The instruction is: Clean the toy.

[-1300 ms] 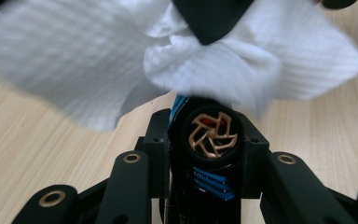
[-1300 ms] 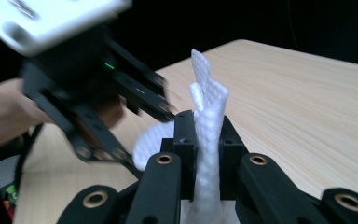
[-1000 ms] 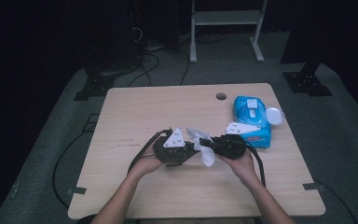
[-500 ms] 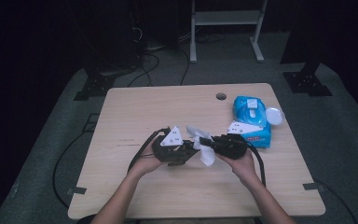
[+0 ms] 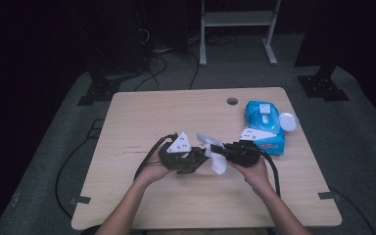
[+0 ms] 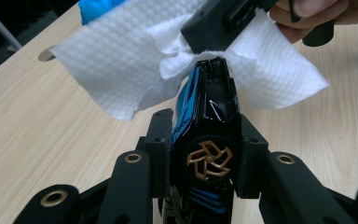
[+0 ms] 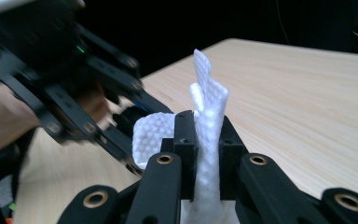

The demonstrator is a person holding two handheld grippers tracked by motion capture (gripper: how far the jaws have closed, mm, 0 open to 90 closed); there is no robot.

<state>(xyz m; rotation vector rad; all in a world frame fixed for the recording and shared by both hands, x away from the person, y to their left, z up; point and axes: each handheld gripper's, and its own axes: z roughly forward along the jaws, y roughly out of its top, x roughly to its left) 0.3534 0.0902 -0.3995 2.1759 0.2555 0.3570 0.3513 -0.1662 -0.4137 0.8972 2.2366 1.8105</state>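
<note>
- Table [image 5: 142, 112]: pale wood top with a round hole [image 5: 232, 101] near its far edge, filling the middle of the high view; I see both forearms entering from the bottom of that frame.
- Wipes pack [image 5: 264, 127]: blue soft pack, right of centre in the high view, its white round lid [image 5: 288, 121] flipped open to the right side; it lies just beyond my right gripper.
- Left gripper [image 5: 196, 159]: slightly left of centre in the high view, grey plate on top, cable trailing to the lower left. In the left gripper view I read its jaws as closed tight on a glossy black object [image 6: 214, 116] with blue trim and a copper pinwheel emblem; I cannot tell what the object is.
- Right gripper [image 5: 215, 148]: just right of centre in the high view, tips meeting the left gripper's. In the right gripper view its jaws are pinched shut on the wipe, which stands up between them.
- Wipe [image 6: 121, 60]: white embossed sheet, upper half of the left gripper view, draped over the tip of the black object and touching it; in the high view it sits between the two grippers, above the table's centre.
</note>
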